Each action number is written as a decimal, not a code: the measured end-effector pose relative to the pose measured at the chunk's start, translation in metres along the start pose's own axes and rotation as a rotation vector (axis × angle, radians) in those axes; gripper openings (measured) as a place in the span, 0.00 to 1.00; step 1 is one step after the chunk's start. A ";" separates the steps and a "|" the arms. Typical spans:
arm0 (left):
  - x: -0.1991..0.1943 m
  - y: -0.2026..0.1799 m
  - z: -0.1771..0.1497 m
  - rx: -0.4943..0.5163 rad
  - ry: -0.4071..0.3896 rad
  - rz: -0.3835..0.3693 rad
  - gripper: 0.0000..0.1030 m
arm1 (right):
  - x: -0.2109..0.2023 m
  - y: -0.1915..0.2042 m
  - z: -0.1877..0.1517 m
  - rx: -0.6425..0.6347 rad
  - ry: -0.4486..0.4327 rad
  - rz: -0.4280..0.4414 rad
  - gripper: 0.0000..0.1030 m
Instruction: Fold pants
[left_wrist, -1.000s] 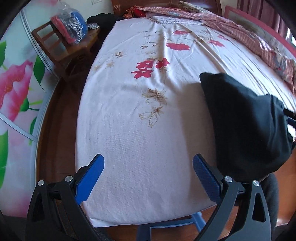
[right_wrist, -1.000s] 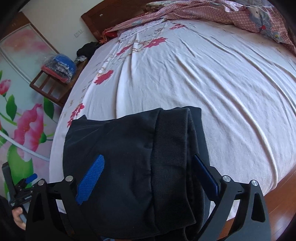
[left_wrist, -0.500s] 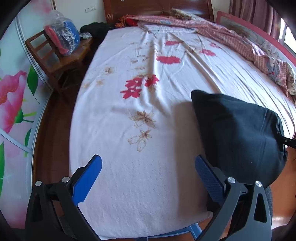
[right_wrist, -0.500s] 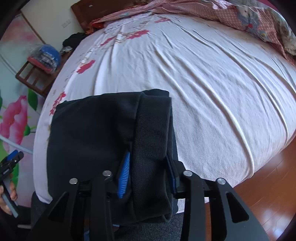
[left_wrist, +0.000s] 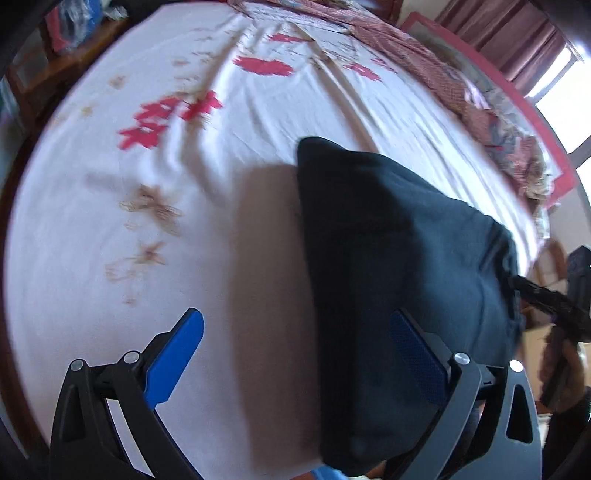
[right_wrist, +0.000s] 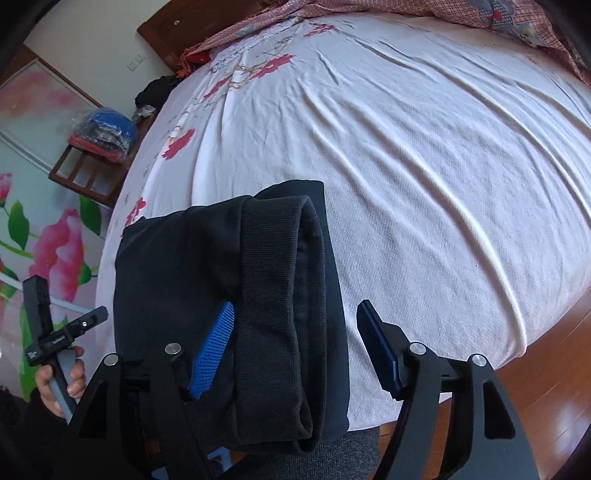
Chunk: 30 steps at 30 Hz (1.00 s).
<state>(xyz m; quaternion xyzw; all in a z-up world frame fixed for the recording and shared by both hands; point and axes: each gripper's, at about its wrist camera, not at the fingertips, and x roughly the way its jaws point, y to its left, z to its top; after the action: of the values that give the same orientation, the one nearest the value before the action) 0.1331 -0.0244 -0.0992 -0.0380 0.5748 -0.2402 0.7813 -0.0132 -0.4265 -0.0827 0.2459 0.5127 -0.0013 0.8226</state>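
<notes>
Lying folded at the bed's (right_wrist: 424, 155) near edge, the black pants (right_wrist: 229, 295) – soft, thick, likely best gripped at the ribbed fold – are sitting between the just-opening right gripper (right_wrist: 295, 345), while the left gripper (left_wrist: 295, 354) is hovering apart, empty.

Folded pants (right_wrist: 229, 280): matt black knit cloth, with a coarser ribbed band (right_wrist: 273, 295) toward 3 o'clock of the bundle. Bed sheet (right_wrist: 424, 166): soft, matt white woven cloth, finely textured and creased, printed with red flowers; floor (right_wrist: 546, 376) at 4 o'clock: glossy, reflective reddish wood. Right gripper (right_wrist: 295, 350) and left gripper (left_wrist: 295, 354): matt black plastic frames with shiny metal pins, finger pads (right_wrist: 214, 350) of blue, finely ridged material.
</notes>
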 end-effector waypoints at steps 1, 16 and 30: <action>0.006 0.003 0.000 -0.032 0.021 -0.048 0.98 | 0.000 0.001 -0.001 -0.006 0.005 0.011 0.67; 0.049 -0.005 0.004 -0.127 0.135 -0.364 0.98 | 0.008 -0.007 -0.004 0.030 0.026 0.037 0.67; 0.057 -0.026 0.004 -0.081 0.158 -0.396 0.70 | 0.017 -0.032 -0.007 0.127 0.074 0.166 0.76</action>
<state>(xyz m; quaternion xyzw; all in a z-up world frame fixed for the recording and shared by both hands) 0.1404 -0.0725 -0.1395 -0.1626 0.6247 -0.3678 0.6693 -0.0190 -0.4471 -0.1128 0.3389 0.5195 0.0436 0.7832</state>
